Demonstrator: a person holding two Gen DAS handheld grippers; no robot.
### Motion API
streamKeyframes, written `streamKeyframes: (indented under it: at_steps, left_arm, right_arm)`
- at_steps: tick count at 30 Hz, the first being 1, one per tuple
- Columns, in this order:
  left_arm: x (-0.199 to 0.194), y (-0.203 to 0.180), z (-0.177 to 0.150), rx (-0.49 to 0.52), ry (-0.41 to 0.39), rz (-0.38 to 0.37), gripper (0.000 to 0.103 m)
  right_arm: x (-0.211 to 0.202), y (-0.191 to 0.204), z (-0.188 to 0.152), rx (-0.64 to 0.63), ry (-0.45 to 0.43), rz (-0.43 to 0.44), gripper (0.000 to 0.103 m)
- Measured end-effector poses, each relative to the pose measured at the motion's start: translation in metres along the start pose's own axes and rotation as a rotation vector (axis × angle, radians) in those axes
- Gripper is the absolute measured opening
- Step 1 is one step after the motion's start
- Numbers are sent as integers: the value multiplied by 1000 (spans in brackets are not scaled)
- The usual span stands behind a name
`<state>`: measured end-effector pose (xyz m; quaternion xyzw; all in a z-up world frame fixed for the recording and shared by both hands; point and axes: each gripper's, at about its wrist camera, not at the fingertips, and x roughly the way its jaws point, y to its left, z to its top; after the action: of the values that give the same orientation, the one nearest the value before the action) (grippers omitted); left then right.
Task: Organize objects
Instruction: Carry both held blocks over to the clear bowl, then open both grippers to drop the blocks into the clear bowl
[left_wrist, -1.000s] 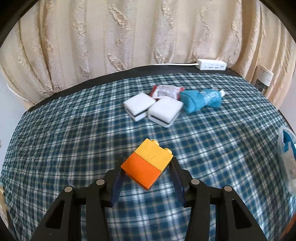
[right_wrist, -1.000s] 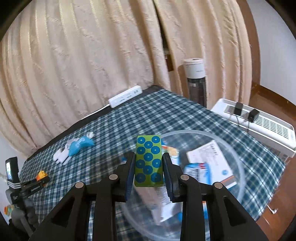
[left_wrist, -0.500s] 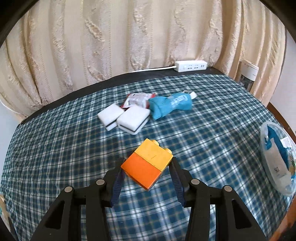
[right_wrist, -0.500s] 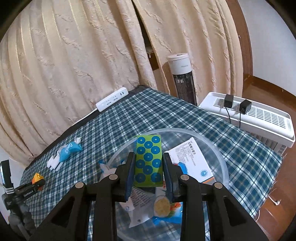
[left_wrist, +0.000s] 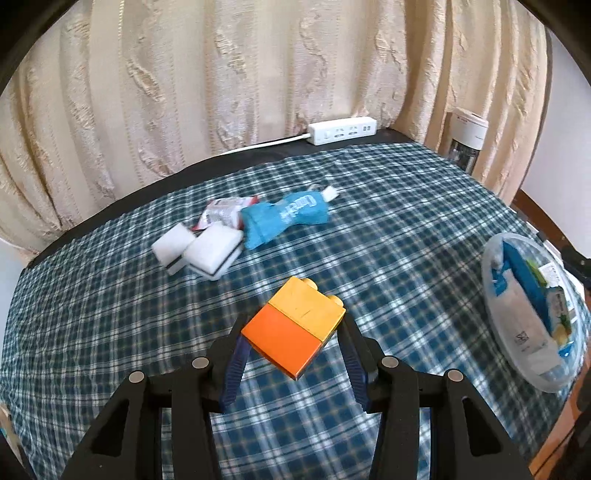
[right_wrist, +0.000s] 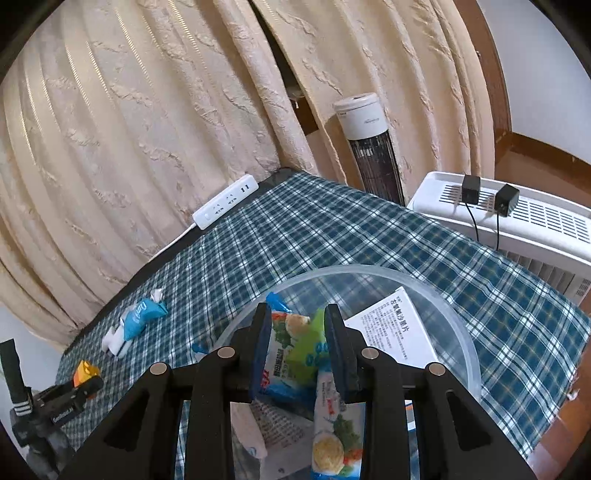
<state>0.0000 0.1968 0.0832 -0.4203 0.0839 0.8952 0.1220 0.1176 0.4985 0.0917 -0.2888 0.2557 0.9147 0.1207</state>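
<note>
My left gripper (left_wrist: 293, 354) is shut on an orange and yellow toy block (left_wrist: 293, 328) and holds it above the checked tablecloth. My right gripper (right_wrist: 297, 347) is open over the clear plastic bowl (right_wrist: 458, 332). The green dotted packet (right_wrist: 306, 347) lies tilted in the bowl between my fingers, on top of snack packets and a white leaflet (right_wrist: 391, 328). The bowl also shows at the right edge of the left wrist view (left_wrist: 491, 295). Two white sponges (left_wrist: 199, 251), a red wrapper (left_wrist: 225, 212) and a blue packet (left_wrist: 284, 218) lie on the cloth further back.
A white power strip (left_wrist: 341, 129) lies at the table's back edge by the curtain. A tower fan (right_wrist: 369, 147) and a white appliance (right_wrist: 517, 221) stand beyond the table's right side. The left gripper with the block (right_wrist: 85, 371) shows at far left in the right wrist view.
My right gripper has opened and the green dotted packet has dropped into the bowl. My left gripper has swung right with the block, bringing the bowl further into view.
</note>
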Motion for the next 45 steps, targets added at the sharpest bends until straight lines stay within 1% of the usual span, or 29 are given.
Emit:
streamKeyframes:
  at_steps: [9,14,17,19,22,27,33,34,35,37,40,45]
  left_arm:
    - [-1,-49,10,86,1,-77,50]
    - [-5,-84,16,148,-6,-139,50]
    - [-4,-106,18,186,4,-183,50]
    - [-2,-124,18,211,18,-221,50]
    - [-1,-148,18,254,31,-258,50]
    - [-4,-187,14,341,32,-302,50]
    - [-5,-213,12,393,31,-352,51]
    - [-3,-215,11,395,36,-359,58]
    - [-1,-217,11,393,43,-366,73]
    - [4,-215,11,370,49,-380,85]
    - [7,-209,11,351,54,-377,85]
    - [3,-197,12,337,25,-351,86]
  right_arm:
    - [-15,-14,-3,8,-37,-11,31]
    - [-25,-22,-2,6,-69,-12,31]
    - [-27,-30,0,22,-78,-12,31]
    - [-28,-34,1,31,-81,-15,31]
    - [-27,-43,2,48,-80,-20,31]
    - [-28,-56,2,65,-82,-23,31]
    - [-29,-67,1,81,-78,-28,31]
    - [-29,-68,1,83,-78,-28,31]
    - [-29,-69,1,85,-77,-28,31]
    - [-29,-70,0,86,-76,-27,31]
    - [-28,-71,-1,87,-73,-23,31]
    - [-26,-70,-2,85,-71,-14,31]
